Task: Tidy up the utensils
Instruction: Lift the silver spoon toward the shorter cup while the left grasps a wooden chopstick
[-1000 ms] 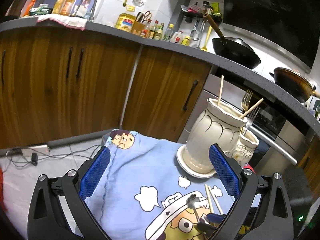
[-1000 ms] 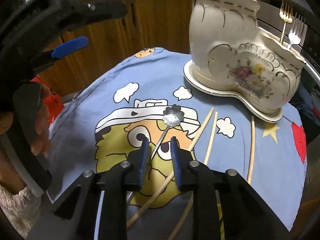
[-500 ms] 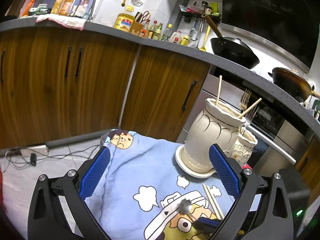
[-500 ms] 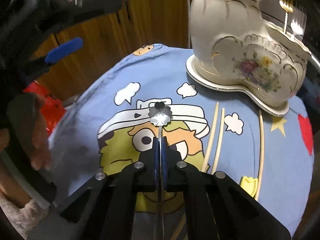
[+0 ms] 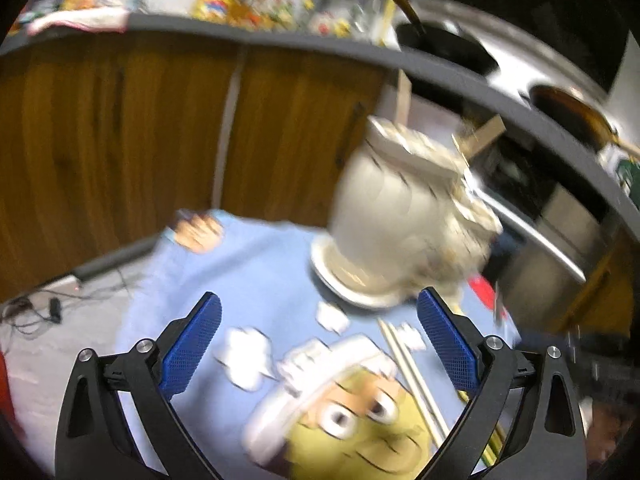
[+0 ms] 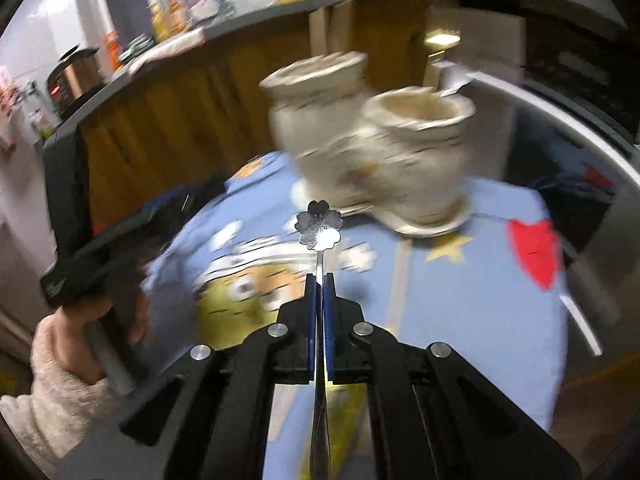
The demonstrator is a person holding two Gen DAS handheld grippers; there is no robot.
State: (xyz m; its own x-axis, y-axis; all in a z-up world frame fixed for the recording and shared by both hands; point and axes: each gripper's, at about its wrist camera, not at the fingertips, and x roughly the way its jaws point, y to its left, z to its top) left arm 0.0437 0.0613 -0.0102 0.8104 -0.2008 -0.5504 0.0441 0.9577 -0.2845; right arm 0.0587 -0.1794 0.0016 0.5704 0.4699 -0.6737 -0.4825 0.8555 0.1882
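Note:
My right gripper (image 6: pixel 319 280) is shut on a slim metal utensil (image 6: pixel 319 226) with a flower-shaped end, held in the air above the blue cartoon cloth (image 6: pixel 460 300). Just beyond its tip stands the cream ceramic utensil holder (image 6: pixel 372 152) with two openings, on its saucer. In the left wrist view the same holder (image 5: pixel 400 216) has chopsticks and forks standing in it. My left gripper (image 5: pixel 318 340) hangs open over the cloth (image 5: pixel 248 280) with nothing between its blue pads. Two loose chopsticks (image 5: pixel 412 376) lie on the cloth by its right finger.
Another chopstick (image 6: pixel 398 276) lies on the cloth in the right wrist view. A hand in a fluffy sleeve (image 6: pixel 68 368) holds the left gripper at the left. Wooden cabinets (image 5: pixel 120 128) and a cluttered counter (image 5: pixel 240 32) stand behind; cables (image 5: pixel 36 312) lie on the floor.
My right gripper shut on the flower-ended utensil and lifted it off the cloth toward the holder. The left gripper moved a little forward and tipped down, staying open.

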